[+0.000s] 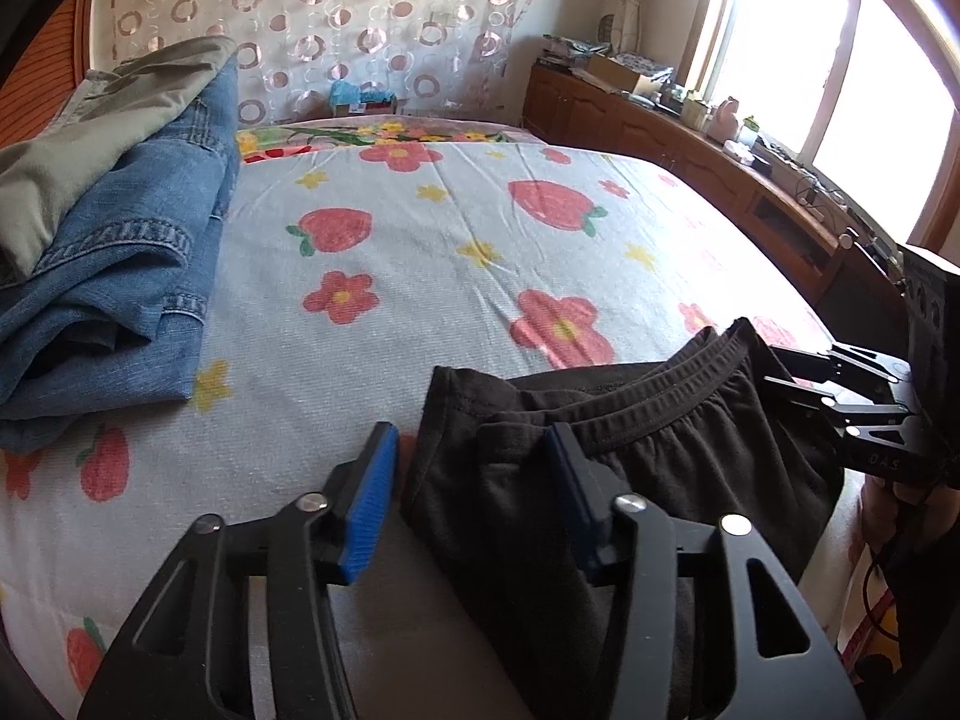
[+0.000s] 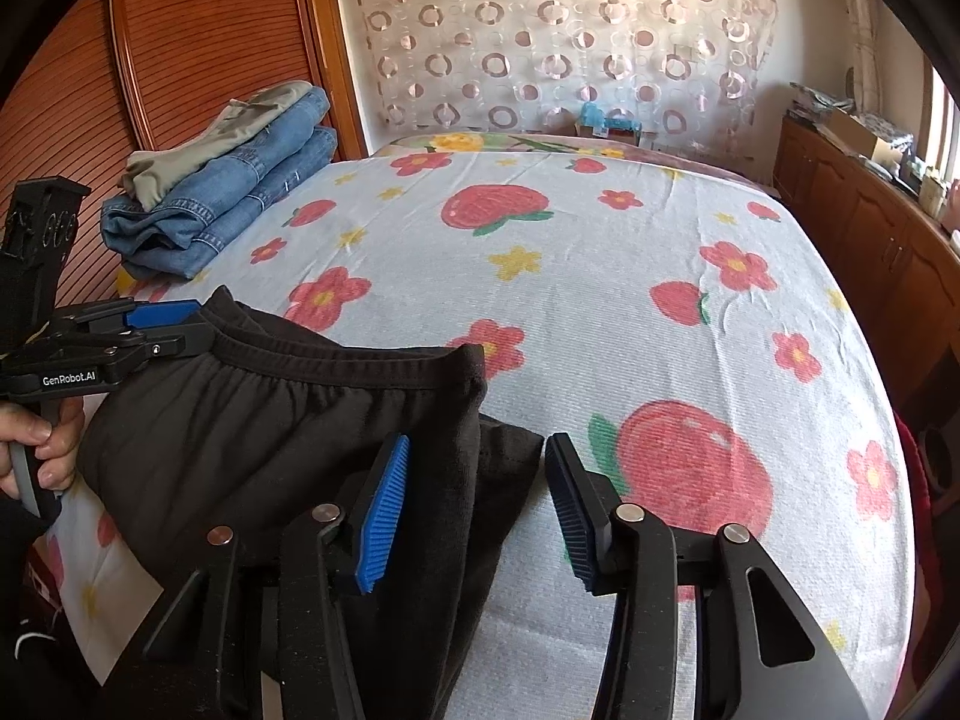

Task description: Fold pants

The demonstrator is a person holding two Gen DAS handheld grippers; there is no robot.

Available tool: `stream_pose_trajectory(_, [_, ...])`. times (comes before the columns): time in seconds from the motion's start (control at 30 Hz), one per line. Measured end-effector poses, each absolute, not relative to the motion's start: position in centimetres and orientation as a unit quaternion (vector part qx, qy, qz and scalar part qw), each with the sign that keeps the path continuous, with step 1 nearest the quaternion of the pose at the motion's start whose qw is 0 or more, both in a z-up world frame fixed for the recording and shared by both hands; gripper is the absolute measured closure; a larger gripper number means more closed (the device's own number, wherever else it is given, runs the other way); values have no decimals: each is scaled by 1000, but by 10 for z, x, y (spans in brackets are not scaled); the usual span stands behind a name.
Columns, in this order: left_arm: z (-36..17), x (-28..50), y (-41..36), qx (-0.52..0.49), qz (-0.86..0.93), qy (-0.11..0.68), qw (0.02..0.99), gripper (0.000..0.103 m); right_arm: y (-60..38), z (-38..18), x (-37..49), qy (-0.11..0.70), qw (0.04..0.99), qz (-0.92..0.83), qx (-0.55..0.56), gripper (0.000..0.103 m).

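Black pants (image 1: 648,456) lie bunched at the near edge of the bed, waistband toward the far side; they also show in the right wrist view (image 2: 282,420). My left gripper (image 1: 474,498) is open, its jaws wide apart around the pants' left edge. My right gripper (image 2: 474,504) is open, its jaws straddling the pants' right edge. Each gripper shows in the other's view: the right one (image 1: 774,372) at the waistband's right end, the left one (image 2: 180,327) at its left end.
The bed has a white sheet (image 2: 600,276) printed with strawberries and flowers. A stack of folded blue jeans (image 1: 114,276) with khaki pants (image 1: 90,138) on top sits at the far left. A wooden cabinet (image 1: 690,138) with clutter runs along the right under the window.
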State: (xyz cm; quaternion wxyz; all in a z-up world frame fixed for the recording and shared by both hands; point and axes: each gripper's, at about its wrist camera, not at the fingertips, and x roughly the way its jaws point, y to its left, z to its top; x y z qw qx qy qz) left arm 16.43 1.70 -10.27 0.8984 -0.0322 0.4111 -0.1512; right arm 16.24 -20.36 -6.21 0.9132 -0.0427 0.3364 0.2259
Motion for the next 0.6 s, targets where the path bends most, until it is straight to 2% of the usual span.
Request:
stream_pose_trajectory(0.07, [-102, 163, 16, -35, -163, 412, 896, 69, -203, -62, 162, 336, 912, 232, -42, 63])
stream_pose_trajectory(0.1, [-102, 163, 15, -36, -167, 412, 895, 73, -203, -62, 161, 335, 911, 236, -42, 67])
stream_pose_trajectory(0.13, [-101, 161, 14, -39, -176, 410, 894, 82, -203, -63, 161, 335, 911, 238, -42, 69])
stream_pose_trajectory(0.43, [-87, 148, 14, -41, -178, 389, 903, 88, -199, -64, 159, 337, 905, 256, -41, 89])
stream_pose_trajectory(0.6, [-74, 136, 11, -38, -182, 369, 911, 88, -197, -60, 151, 327, 910, 250, -44, 92])
